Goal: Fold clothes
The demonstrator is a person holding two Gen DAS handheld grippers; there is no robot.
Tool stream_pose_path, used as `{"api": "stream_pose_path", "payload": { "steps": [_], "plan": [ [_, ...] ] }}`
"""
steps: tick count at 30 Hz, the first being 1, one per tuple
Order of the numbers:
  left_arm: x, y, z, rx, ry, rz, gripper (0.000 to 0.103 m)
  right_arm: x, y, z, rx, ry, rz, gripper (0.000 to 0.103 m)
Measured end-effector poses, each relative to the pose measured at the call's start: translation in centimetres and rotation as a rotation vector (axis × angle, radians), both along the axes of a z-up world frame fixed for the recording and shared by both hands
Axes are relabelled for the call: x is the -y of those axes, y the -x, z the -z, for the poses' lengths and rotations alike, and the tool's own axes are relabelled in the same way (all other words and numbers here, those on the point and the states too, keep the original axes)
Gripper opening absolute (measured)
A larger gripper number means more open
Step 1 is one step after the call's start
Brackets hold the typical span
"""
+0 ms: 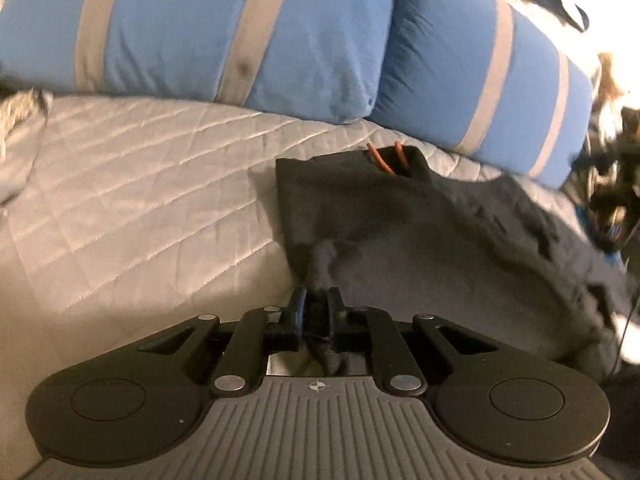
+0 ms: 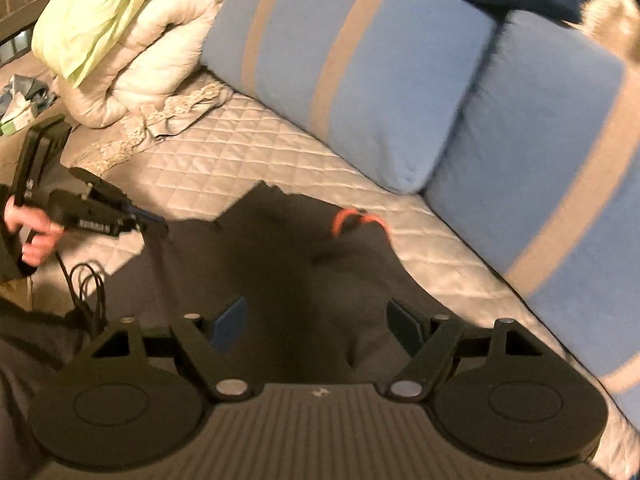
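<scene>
The left gripper [image 1: 317, 306] is pinched tight on a bunched edge of the dark garment [image 1: 420, 240], which lies spread on the quilted cover [image 1: 140, 200] near two blue striped cushions [image 1: 240, 28]. An orange drawstring [image 1: 386, 158] shows at its far edge. The right gripper [image 2: 318, 324] hovers over the garment with its fingers spread wide, holding nothing.

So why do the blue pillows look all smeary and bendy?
Right wrist view: motion blur smears the blue pillows and the dark garment, dim near the right gripper. Left wrist view: sharper, but the fisheye curves the quilt.
</scene>
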State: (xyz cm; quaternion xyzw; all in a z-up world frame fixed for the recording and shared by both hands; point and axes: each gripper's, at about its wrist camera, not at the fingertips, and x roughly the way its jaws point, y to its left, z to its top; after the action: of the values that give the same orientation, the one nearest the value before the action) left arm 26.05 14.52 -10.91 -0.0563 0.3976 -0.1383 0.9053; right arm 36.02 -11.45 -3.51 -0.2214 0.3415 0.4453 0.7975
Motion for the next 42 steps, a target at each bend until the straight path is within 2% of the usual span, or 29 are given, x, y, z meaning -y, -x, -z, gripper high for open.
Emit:
{"api": "stream_pose_path", "payload": {
  "steps": [3,6,9,13,20,22,24,30,35,42],
  "plan": [
    [0.2,0.2,0.4,0.009,-0.015,0.002,0.014,-3.1,-0.7,0.5,-0.007,-0.011,-0.025,0.085],
    [-0.1,0.3,0.8,0.010,0.012,-0.007,0.014,-6.6,-1.2,1.3,-0.007,-0.018,-0.066,0.082],
    [-0.4,0.5,0.9,0.017,0.029,-0.014,0.014,-10.0,-1.8,2.4,-0.003,-0.016,-0.104,0.074],
    [0.1,0.9,0.9,0.040,0.011,-0.010,0.014,-14.5,-2.9,4.3,-0.001,-0.032,-0.129,0.067],
    [0.4,1.4,1.1,0.069,-0.004,-0.001,0.014,-19.8,-4.9,8.3,0.014,0.000,-0.126,0.066],
    [0.4,1.5,1.2,0.072,0.000,0.003,0.014,-20.5,-5.5,9.3,0.013,0.021,-0.111,0.057],
    [0.3,1.5,1.3,0.076,0.000,0.006,0.014,-20.2,-5.6,9.6,-0.026,0.010,-0.128,0.054],
    [0.3,1.5,1.8,0.089,0.002,0.003,0.014,-19.1,-4.3,9.6,-0.102,0.005,-0.248,0.050],
    [0.3,1.6,2.2,0.088,0.007,-0.005,0.014,-19.1,-5.6,9.8,-0.135,-0.031,-0.175,0.053],
    [0.1,1.7,2.2,0.089,0.011,0.000,0.014,-19.9,-8.5,10.2,-0.247,-0.123,-0.055,0.055]
  ]
}}
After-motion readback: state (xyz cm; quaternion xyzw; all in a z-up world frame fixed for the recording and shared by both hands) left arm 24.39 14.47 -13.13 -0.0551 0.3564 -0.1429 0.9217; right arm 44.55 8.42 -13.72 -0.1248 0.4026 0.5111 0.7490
